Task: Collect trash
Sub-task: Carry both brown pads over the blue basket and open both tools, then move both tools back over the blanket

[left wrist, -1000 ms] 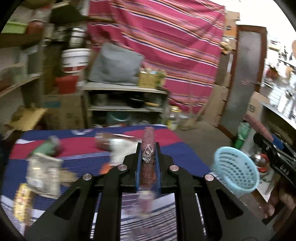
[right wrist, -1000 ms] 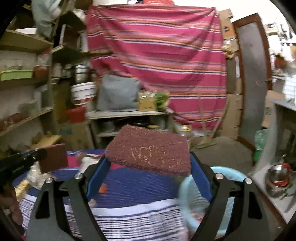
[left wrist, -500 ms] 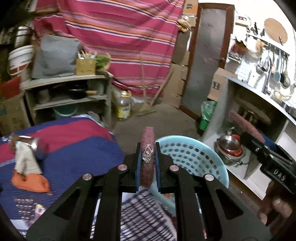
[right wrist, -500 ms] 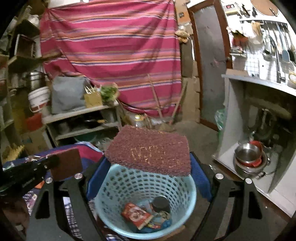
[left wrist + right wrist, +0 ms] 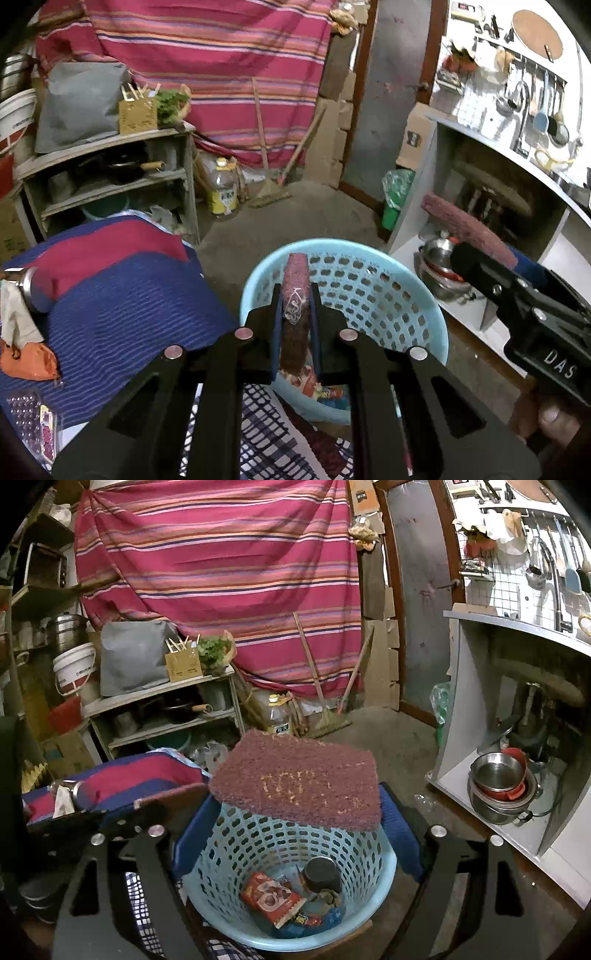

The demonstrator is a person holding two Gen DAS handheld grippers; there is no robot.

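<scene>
Left wrist view: the left gripper [image 5: 295, 314] is clenched, its pads pressed flat against the maroon scrub pad that appears fixed between its fingers; no trash shows in it. It hangs over the near rim of the light blue perforated basket [image 5: 373, 258], which stands just beside the blue and red striped cloth [image 5: 110, 295] covering the tabletop. Trash remains on that cloth: an orange wrapper [image 5: 27, 360] with a white crumpled piece [image 5: 14, 314] just above it, a metal can [image 5: 31, 284] lying on its side, and a clear patterned packet [image 5: 35, 424] at the near edge. The right gripper [image 5: 476, 254] shows at the right, beside the basket.

Right wrist view: the right gripper [image 5: 295, 812] is released, its blue pads spread wide with a maroon scrub pad [image 5: 299, 779] across its top and nothing between the fingers. It looks straight down into the basket [image 5: 221, 853], which already holds a red snack wrapper [image 5: 271, 895], a dark round can [image 5: 321, 873] and blue packets [image 5: 310, 921] at the bottom.

By my judgement the task is partway: several pieces are collected, at least four wait on the cloth, and both grippers must go back for them.
</scene>
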